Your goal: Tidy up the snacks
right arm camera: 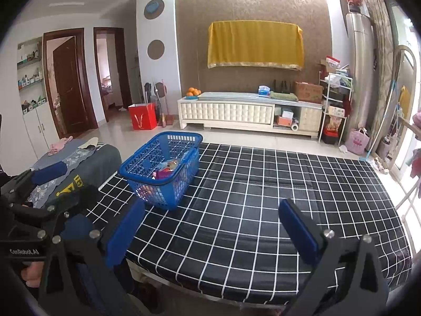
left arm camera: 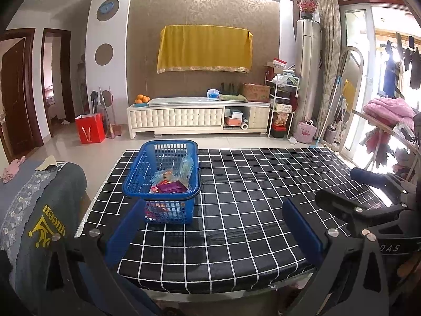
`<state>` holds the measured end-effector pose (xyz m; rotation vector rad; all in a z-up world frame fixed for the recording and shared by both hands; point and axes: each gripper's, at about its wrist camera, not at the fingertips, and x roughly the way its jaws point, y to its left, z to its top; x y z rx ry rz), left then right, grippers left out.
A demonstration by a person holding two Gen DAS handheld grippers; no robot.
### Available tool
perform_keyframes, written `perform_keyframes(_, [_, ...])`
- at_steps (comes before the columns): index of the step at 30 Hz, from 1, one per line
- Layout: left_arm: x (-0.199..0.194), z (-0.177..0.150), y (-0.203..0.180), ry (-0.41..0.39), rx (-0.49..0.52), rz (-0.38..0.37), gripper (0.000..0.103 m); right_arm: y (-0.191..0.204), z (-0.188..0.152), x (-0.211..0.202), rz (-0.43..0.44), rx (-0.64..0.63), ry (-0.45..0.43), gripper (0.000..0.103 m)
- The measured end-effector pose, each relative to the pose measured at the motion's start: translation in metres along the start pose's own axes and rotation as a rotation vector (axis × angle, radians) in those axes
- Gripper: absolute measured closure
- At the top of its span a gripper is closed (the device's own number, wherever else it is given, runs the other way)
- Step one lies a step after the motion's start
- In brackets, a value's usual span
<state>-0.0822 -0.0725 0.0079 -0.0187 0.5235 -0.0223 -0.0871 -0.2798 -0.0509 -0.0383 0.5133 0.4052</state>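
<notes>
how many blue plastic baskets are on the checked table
1. The blue plastic basket sits on the black checked table near its left far side, holding snack packets; none seems hidden.

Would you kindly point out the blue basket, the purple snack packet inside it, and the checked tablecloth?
blue basket (left arm camera: 136,173): left wrist view, left mesh wall.
purple snack packet (left arm camera: 172,187): left wrist view, packet face.
checked tablecloth (right arm camera: 263,197): right wrist view, bare middle.

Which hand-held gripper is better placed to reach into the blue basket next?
Left. The blue basket sits just ahead of the left hand-held gripper; from the right hand-held gripper it lies further left. Both are open and empty.
</notes>
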Motion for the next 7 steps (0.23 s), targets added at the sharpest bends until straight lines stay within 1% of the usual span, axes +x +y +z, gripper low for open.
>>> perform_keyframes(3, [0.0000, 0.0005, 0.0012, -0.002, -0.001, 0.023, 0.000, -0.0008, -0.0011, 0.0001, 0.006, 0.001, -0.001, 0.000])
perform_keyframes(7, [0.0012, 0.0006, 0.0024, 0.002, -0.009, 0.022, 0.000, 0.0005, -0.0023, 0.0004, 0.010, -0.002, 0.000, 0.000])
